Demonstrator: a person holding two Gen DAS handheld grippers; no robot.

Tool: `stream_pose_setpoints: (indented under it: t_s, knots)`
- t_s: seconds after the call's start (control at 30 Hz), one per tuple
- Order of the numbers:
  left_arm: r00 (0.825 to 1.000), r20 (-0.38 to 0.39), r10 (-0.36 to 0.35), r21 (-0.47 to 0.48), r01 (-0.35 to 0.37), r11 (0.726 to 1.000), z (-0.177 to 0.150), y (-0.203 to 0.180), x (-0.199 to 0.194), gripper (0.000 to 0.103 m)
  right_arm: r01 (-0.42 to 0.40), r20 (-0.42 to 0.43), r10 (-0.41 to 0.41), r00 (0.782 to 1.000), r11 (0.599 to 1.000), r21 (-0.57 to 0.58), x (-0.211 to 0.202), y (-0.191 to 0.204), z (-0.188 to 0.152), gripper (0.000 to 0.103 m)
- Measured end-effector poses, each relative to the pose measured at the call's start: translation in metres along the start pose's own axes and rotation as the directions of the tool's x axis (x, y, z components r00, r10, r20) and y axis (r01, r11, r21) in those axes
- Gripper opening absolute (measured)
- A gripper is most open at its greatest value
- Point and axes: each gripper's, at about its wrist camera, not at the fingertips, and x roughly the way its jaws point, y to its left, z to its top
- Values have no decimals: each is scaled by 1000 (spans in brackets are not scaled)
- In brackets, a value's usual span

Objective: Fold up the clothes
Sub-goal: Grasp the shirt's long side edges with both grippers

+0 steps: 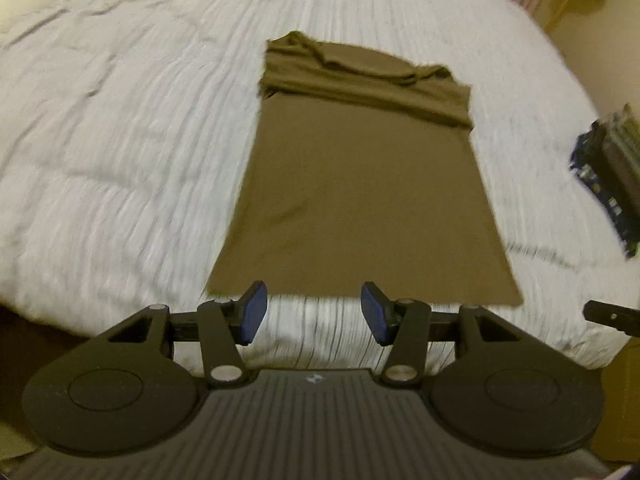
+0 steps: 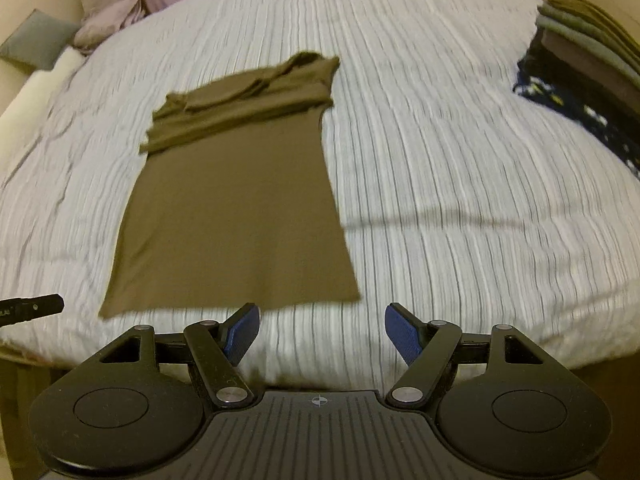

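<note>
The wide bed with its white, finely ribbed coverlet [image 1: 132,128] fills nearly everything, its near edge dropping away just under both tools. On it lies the olive-brown knit garment [image 1: 360,200], spread flat as a long panel narrowed by side folds, with its sleeves and neck bunched in loose ridges across the far end at twelve o'clock and its straight hem nearest the tools at six o'clock. Well off toward three o'clock, at the bed's edge, sits a stack of folded clothes in green, grey and brown [image 2: 588,36] on top of a dark blue patterned cloth [image 2: 576,108]. Up at ten or eleven o'clock in the right wrist view a pale pink crumpled pillow [image 2: 112,12] and a small grey cushion [image 2: 36,38] rest by the headboard side. The left gripper [image 1: 314,312] hovers just short of the hem's middle, blue pads spread apart with only coverlet between them. The right gripper [image 2: 320,334] hangs off the hem's right corner, likewise spread wide and holding nothing, the garment at its eleven o'clock.
</note>
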Motion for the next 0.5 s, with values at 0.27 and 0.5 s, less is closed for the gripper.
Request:
stream_pose_setpoints:
  t_s: [0.27,0.5]
  knots:
    - [996,-46,-76,-63,73,995,15,60,76,46,-93,-18,95,995,993,78,72,-37,21,73]
    - [992,-52,-112,-148,103,984,8,114,130,44,-222,-3,227,974,956,193,124,-84,23,73]
